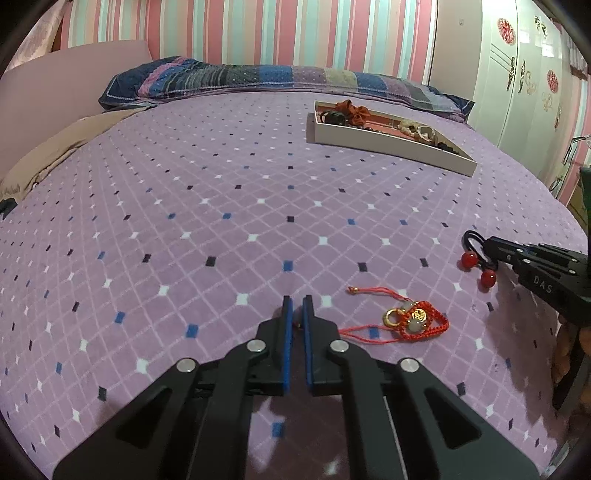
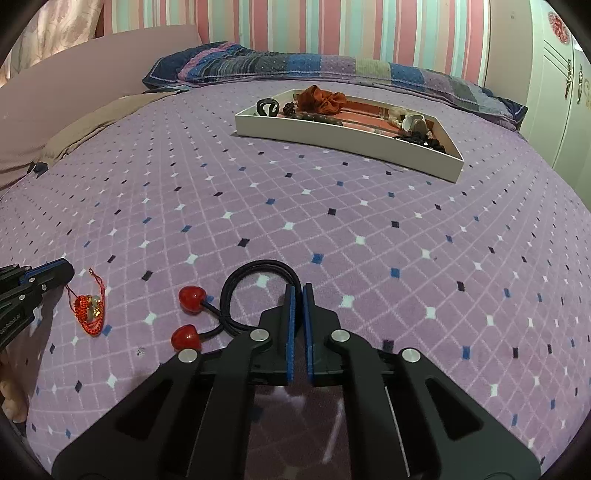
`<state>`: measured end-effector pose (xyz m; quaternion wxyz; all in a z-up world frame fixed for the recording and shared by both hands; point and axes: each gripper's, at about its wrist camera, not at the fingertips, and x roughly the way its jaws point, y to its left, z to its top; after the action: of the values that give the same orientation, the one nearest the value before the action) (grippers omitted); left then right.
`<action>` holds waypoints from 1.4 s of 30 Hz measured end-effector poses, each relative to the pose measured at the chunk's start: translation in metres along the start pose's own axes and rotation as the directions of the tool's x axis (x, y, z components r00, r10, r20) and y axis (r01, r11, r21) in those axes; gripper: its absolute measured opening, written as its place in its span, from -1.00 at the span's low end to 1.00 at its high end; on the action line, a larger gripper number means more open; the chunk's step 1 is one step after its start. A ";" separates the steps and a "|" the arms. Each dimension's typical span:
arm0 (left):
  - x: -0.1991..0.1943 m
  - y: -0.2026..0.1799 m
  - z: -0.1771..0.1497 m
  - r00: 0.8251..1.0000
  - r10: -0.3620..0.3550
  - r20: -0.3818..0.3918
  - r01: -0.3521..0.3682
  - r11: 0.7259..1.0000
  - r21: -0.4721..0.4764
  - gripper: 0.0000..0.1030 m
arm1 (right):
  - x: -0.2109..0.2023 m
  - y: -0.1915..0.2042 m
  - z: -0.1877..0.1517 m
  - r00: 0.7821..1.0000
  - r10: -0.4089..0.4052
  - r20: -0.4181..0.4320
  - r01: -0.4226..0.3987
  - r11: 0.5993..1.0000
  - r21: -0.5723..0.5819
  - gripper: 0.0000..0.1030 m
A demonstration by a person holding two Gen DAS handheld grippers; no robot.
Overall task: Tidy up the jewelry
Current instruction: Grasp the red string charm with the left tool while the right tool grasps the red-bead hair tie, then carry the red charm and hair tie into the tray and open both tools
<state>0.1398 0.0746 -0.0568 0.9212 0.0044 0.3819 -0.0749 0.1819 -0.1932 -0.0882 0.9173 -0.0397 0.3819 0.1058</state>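
Your left tool stood pinched together on the thin red cord of the knotted charm, which lay flat on the bedspread just to its right; your right tool stood clamped on the black loop of the hair tie, its two red beads resting on the cover to the left. Risk noted: the cord grip looked slight, so a quick lift could let the charm slide out or swing; the elastic loop might stretch and snap free, and the two pieces lay near enough to tangle. The surface was a bed under a soft purple diamond-print cover, which would give under pressure. Well beyond sat the white tray, already holding a scrunchie and other pieces; behind it a patchwork pillow, striped wall and white wardrobe.
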 end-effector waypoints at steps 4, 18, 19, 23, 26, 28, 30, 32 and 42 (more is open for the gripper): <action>-0.004 -0.001 0.000 1.000 -0.006 0.006 0.006 1.000 -0.003 -0.90 | -0.001 -0.001 0.000 1.000 0.015 0.004 -0.015 1.000 0.011 -0.92; -0.023 -0.025 0.045 0.991 -0.070 0.111 0.065 0.997 0.048 -0.90 | -0.007 -0.023 0.019 0.999 0.007 0.040 -0.009 0.999 0.046 -0.92; -0.024 -0.026 0.050 0.990 -0.075 0.120 0.070 0.996 0.050 -0.90 | -0.008 -0.026 0.021 0.999 0.005 0.043 -0.007 0.999 0.048 -0.92; -0.029 -0.034 0.069 0.983 -0.085 0.160 0.073 0.994 0.079 -0.90 | -0.008 -0.035 0.028 0.999 -0.005 0.053 0.002 0.998 0.055 -0.92; -0.032 -0.038 0.084 0.977 -0.103 0.185 0.087 0.992 0.089 -0.90 | -0.008 -0.042 0.033 0.998 -0.008 0.061 0.005 0.998 0.062 -0.92; -0.033 -0.044 0.093 0.973 -0.103 0.205 0.083 0.991 0.104 -0.90 | -0.009 -0.046 0.035 0.998 -0.012 0.068 0.007 0.998 0.067 -0.92; -0.033 -0.049 0.102 0.970 -0.109 0.215 0.086 0.990 0.116 -0.90 | -0.009 -0.050 0.038 0.998 -0.010 0.070 0.005 0.997 0.073 -0.92; -0.029 -0.054 0.113 0.967 -0.120 0.223 0.095 0.988 0.121 -0.90 | -0.008 -0.053 0.042 0.997 -0.010 0.072 0.004 0.997 0.077 -0.92; -0.002 -0.067 0.171 0.957 -0.156 0.243 0.132 0.985 0.109 -0.90 | -0.002 -0.076 0.075 0.993 -0.038 0.115 0.027 0.994 0.103 -0.92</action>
<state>0.2496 -0.0022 0.0691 0.9529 0.0095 0.2579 -0.1592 0.2497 -0.2563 -0.0350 0.9405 0.0067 0.3317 0.0735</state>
